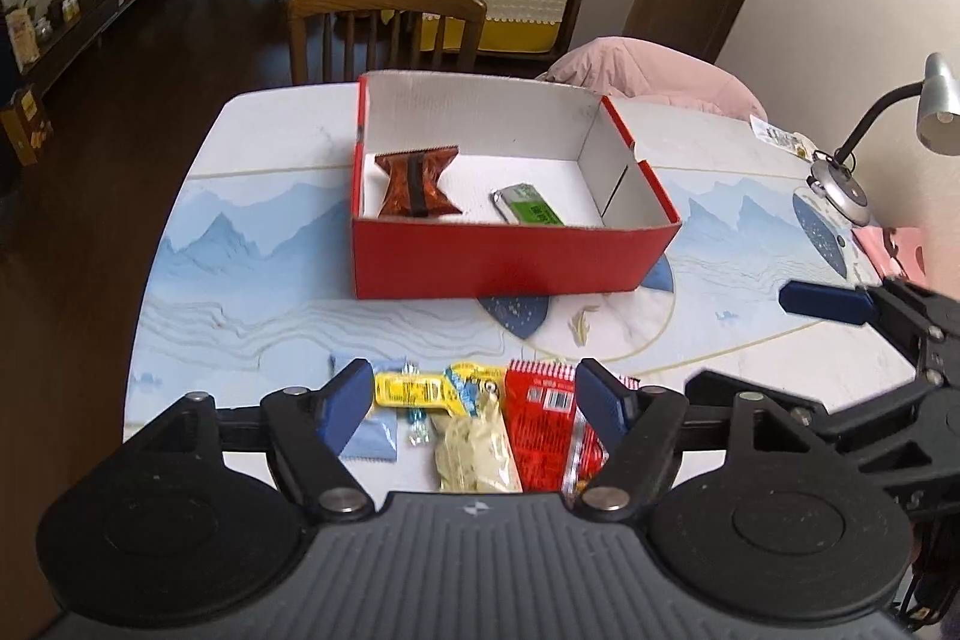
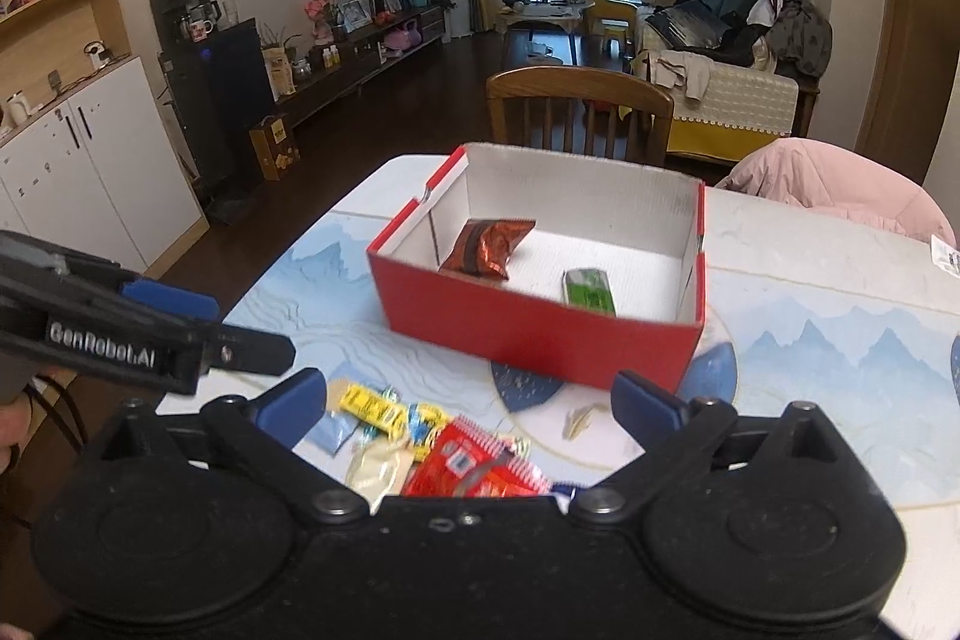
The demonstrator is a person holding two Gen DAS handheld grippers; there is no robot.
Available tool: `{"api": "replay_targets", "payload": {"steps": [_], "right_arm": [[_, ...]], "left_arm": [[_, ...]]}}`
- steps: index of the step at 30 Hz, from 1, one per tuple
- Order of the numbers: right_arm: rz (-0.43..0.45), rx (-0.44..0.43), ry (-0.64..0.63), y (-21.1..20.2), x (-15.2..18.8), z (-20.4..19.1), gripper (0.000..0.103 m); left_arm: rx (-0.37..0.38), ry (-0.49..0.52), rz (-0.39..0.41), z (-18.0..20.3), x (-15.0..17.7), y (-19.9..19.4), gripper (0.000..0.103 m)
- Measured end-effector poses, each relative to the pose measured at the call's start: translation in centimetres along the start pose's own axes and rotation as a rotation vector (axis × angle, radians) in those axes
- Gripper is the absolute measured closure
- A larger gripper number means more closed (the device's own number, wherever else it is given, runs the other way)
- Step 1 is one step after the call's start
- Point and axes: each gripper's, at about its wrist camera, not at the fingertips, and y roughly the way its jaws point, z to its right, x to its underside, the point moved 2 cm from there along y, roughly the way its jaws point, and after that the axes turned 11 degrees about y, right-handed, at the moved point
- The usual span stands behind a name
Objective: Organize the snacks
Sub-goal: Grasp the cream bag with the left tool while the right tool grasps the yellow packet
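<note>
nearest you, on your side of the red box (image 1: 510, 256), the unsorted snacks lie in a loose heap on the worktop (image 1: 240, 292): a pale blue sachet (image 1: 372, 436), a yellow packet (image 1: 414, 391), a cream pouch (image 1: 474, 454) and a red packet (image 1: 540, 430), overlapping one another. your left claw (image 1: 474, 400) hangs over that heap with its jaws spread and nothing between the pads; your right claw (image 2: 468, 400) stands wider still, also empty, just short of the box's near wall.

inside the box, two snacks are already in place: a brown-red foil bag (image 1: 417, 184) toward the left wall and a green bar (image 1: 531, 208) toward the middle.

the risk, as i judge it, lies in the overlap. close on the red packet and you may well drag the cream pouch along, or pinch only a slippery edge and drop it short of the box. both claws also sit close together near the heap, so they could knock each other.

beyond the box, the worktop carries a blue mountain print; behind it stand a wooden chair (image 1: 384, 22) and a pink garment (image 1: 648, 70), with a sofa (image 2: 720, 88) further off.
</note>
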Motion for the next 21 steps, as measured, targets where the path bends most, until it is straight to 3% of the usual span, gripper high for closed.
{"api": "replay_targets", "payload": {"steps": [5,7,10,16,21], "right_arm": [[0.0,-0.016,0.002,-0.6,2.2,0.1,0.0],[-0.003,-0.016,0.008,-0.6,3.2,0.2,0.0],[-0.02,-0.018,0.009,-0.1,5.0,0.2,0.0],[-0.11,0.01,0.007,1.8,8.8,0.1,0.0],[-0.16,0.022,-0.002,3.1,11.1,0.1,0.0]], "left_arm": [[-0.03,-0.035,0.031,-0.1,2.1,-0.2,0.028],[-0.037,-0.052,0.049,-0.1,3.0,-0.2,0.021],[-0.05,-0.053,0.057,0.1,4.2,0.1,0.019],[-0.042,-0.053,-0.01,0.3,5.8,2.5,0.011],[-0.015,-0.109,-0.056,-0.3,6.7,4.8,0.005]]}}
